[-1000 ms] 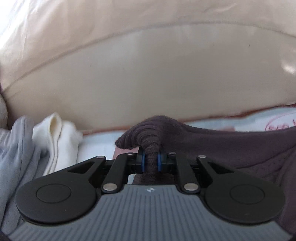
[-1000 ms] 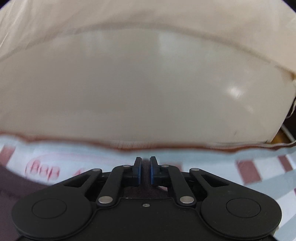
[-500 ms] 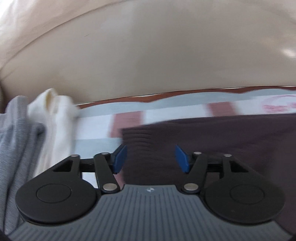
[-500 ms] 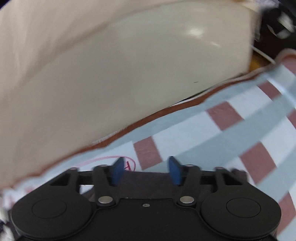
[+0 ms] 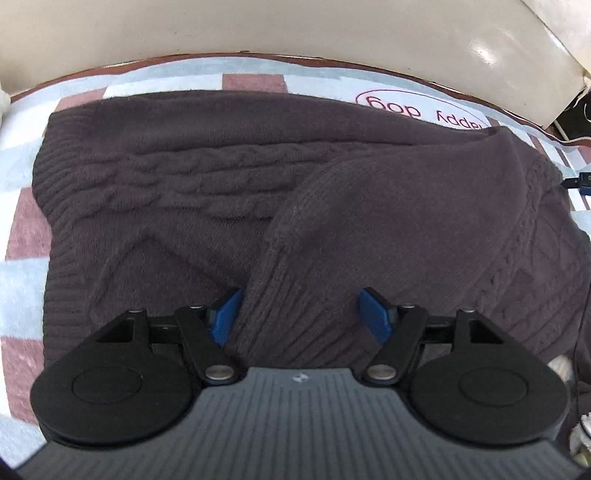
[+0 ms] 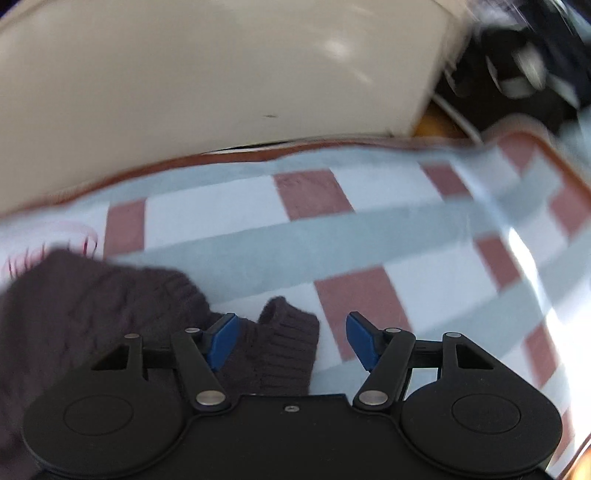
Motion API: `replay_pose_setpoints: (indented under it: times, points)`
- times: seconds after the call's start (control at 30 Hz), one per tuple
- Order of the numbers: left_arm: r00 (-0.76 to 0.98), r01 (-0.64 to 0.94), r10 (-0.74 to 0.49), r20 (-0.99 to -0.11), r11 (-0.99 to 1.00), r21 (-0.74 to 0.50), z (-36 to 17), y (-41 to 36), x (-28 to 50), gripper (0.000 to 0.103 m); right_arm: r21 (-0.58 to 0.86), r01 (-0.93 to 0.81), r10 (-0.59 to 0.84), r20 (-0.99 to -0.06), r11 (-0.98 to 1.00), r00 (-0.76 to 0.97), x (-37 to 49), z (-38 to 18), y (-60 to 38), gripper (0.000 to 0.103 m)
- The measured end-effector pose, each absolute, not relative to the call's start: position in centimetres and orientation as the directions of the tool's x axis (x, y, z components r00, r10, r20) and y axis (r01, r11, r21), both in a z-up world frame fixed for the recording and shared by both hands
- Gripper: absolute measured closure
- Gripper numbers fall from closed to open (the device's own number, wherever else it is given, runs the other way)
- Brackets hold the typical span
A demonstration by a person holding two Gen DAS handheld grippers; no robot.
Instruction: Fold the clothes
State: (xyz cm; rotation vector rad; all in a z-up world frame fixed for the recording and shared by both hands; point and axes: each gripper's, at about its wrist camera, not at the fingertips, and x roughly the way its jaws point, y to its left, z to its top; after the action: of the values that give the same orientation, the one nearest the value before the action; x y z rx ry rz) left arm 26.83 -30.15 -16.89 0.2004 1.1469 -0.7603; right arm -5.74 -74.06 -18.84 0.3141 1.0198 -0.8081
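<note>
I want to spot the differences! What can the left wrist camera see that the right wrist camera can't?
Only the left wrist view shows the whole folded sweater with its cable pattern and the red writing on the blanket.

Only the right wrist view shows a loose ribbed cuff lying between the right gripper fingers, and dark clutter past the blanket's corner.

Both show the checked blanket, the beige cushion, and wide-apart blue fingers; the left gripper is opening.

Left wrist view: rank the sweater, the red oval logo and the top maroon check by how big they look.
1. Sweater, far the largest.
2. Red oval logo, partly hidden by the sweater.
3. Maroon check, partly covered too, so its place against the logo is unsure.
</note>
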Motion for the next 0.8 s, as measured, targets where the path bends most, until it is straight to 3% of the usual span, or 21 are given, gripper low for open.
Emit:
replay_pose_setpoints:
  times: [0.13,0.17,0.2,0.23,0.27,0.37,0.47,0.53,0.7,0.8]
  points:
    - [0.203,0.627,-0.452,-0.869,0.741,-0.239,-16.9,-30.5,27.4,0.030,-0.131,0.704,-0.412,-0.878,0.698,0.244,-5.5,-21.2,-74.5,0.032]
    - [0.206,0.630,-0.452,-0.868,0.740,-0.236,-16.8,-30.5,27.4,0.030,-0.062,0.721,-0.381,-0.878,0.690,0.290,-6.0,-21.2,-74.9,0.034]
    - [0.210,0.633,-0.452,-0.867,0.739,-0.232,-16.8,-30.4,27.3,0.030,0.009,0.734,-0.352,-0.873,0.679,0.336,-6.6,-21.1,-75.2,0.048]
    - [0.213,0.636,-0.452,-0.866,0.737,-0.228,-16.8,-30.2,26.9,0.029,0.079,0.742,-0.324,-0.865,0.665,0.383,-7.1,-21.1,-75.5,0.087]
    - [0.216,0.639,-0.452,-0.866,0.736,-0.225,-16.8,-30.1,26.6,0.028,0.128,0.750,-0.314,-0.852,0.649,0.418,-7.6,-20.9,-75.7,0.090]
    - [0.221,0.635,-0.454,-0.863,0.738,-0.226,-16.9,-29.7,26.2,0.025,-0.008,0.800,-0.487,-0.797,0.600,0.357,-8.2,-18.4,-75.6,0.094]
    - [0.222,0.648,-0.446,-0.867,0.732,-0.210,-16.8,-29.6,25.5,0.025,0.014,0.834,-0.483,-0.810,0.551,0.332,-8.6,-18.8,-76.5,0.094]
    - [0.219,0.655,-0.436,-0.873,0.729,-0.200,-16.7,-29.7,25.5,0.022,-0.064,0.820,-0.483,-0.833,0.569,0.269,-7.7,-20.1,-76.3,0.093]
    - [0.190,0.563,-0.465,-0.865,0.773,-0.292,-16.4,-28.1,26.6,0.020,-0.270,0.794,-0.576,-0.808,0.545,0.121,-6.0,-20.2,-74.8,0.079]
    - [0.141,0.461,-0.514,-0.846,0.790,-0.403,-16.7,-26.8,27.7,0.017,-0.336,0.739,-0.646,-0.743,0.585,0.174,-3.8,-16.8,-70.9,0.070]
